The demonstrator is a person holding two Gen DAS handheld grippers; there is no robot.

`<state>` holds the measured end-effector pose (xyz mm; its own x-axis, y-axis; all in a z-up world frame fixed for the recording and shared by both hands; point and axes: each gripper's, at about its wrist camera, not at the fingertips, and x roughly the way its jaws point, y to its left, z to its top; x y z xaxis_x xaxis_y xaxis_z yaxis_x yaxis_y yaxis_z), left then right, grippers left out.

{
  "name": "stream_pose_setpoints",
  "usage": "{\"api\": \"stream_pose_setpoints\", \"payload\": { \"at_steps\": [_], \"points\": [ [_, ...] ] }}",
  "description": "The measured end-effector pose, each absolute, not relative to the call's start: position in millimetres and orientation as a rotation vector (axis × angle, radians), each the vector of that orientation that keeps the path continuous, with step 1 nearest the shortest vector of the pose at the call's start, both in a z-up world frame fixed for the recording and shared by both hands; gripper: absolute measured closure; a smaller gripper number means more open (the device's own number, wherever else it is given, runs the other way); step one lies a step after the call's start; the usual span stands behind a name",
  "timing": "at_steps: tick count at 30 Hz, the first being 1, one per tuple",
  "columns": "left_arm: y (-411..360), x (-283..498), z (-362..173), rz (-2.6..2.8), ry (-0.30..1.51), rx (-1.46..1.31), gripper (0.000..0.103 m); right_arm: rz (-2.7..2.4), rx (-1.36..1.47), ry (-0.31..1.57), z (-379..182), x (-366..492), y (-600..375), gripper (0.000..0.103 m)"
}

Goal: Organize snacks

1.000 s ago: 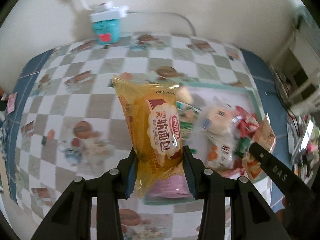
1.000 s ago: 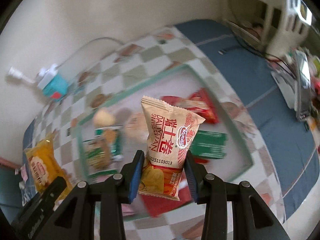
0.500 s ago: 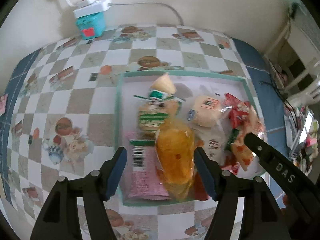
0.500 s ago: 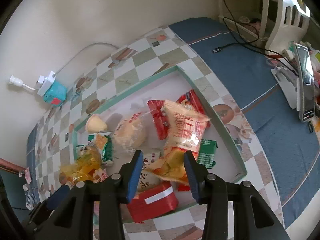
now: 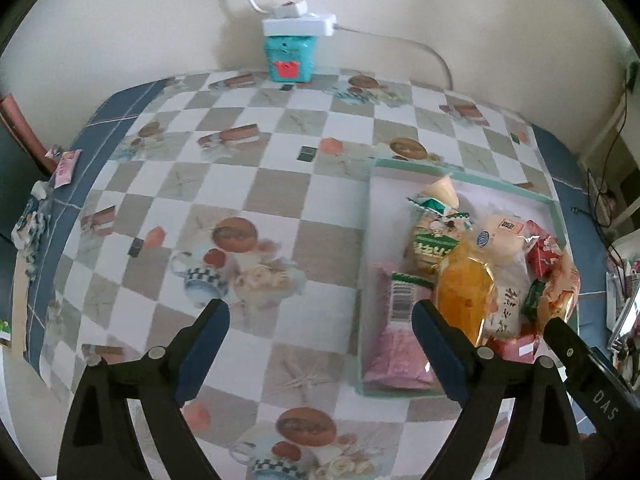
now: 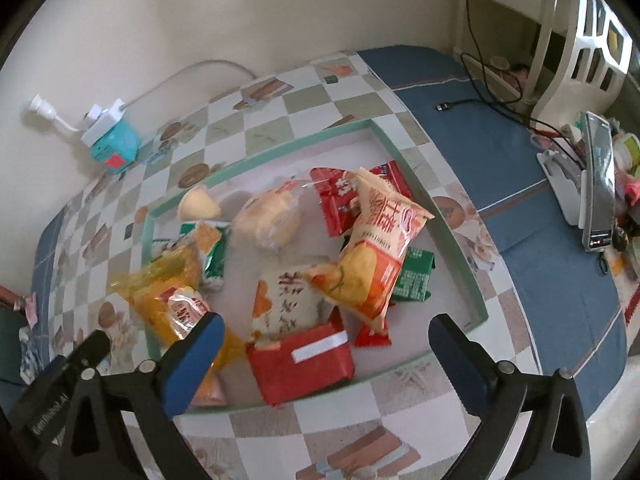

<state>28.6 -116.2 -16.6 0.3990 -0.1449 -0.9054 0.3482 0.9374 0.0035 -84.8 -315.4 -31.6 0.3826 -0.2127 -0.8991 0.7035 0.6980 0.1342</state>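
Observation:
A teal-rimmed tray (image 5: 366, 240) (image 6: 460, 248) holds several snack packs. The yellow bread bag (image 5: 464, 292) (image 6: 168, 292) lies at the tray's near left. The cream and orange chip bag (image 6: 376, 248) rests tilted on top of other packs in the tray's middle. My left gripper (image 5: 320, 316) hovers over the checkered cloth left of the tray, jaws still opening, nothing between them. My right gripper (image 6: 326, 328) hangs above the tray's near edge, over a red box (image 6: 300, 364). Its jaws are also opening and grip nothing.
A teal box (image 5: 290, 58) with a white power strip on top stands at the wall. A phone on a stand (image 6: 598, 184), cables and a white chair (image 6: 576, 40) crowd the right side. The checkered cloth (image 5: 224, 184) stretches left of the tray.
Both grippers let go of their bags, which now lie in the tray, and both jaws opened wide. The left gripper shifted left, off the tray and over the cloth.

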Motion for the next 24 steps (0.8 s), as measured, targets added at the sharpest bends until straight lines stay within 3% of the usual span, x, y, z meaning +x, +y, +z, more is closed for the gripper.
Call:
{"api": "stream_pose_setpoints", "payload": {
  "at_steps": [12, 24],
  "points": [
    [-66, -8, -33, -0.206, 1.099, 0.358, 0.01, -0.582, 0.431, 1.003, -26, -112, -246, 0.0],
    [-31, -17, -26, -0.18, 1.098, 0.279, 0.01, -0.572, 0.392, 0.997, -25, -139, -209, 0.0]
  ]
}}
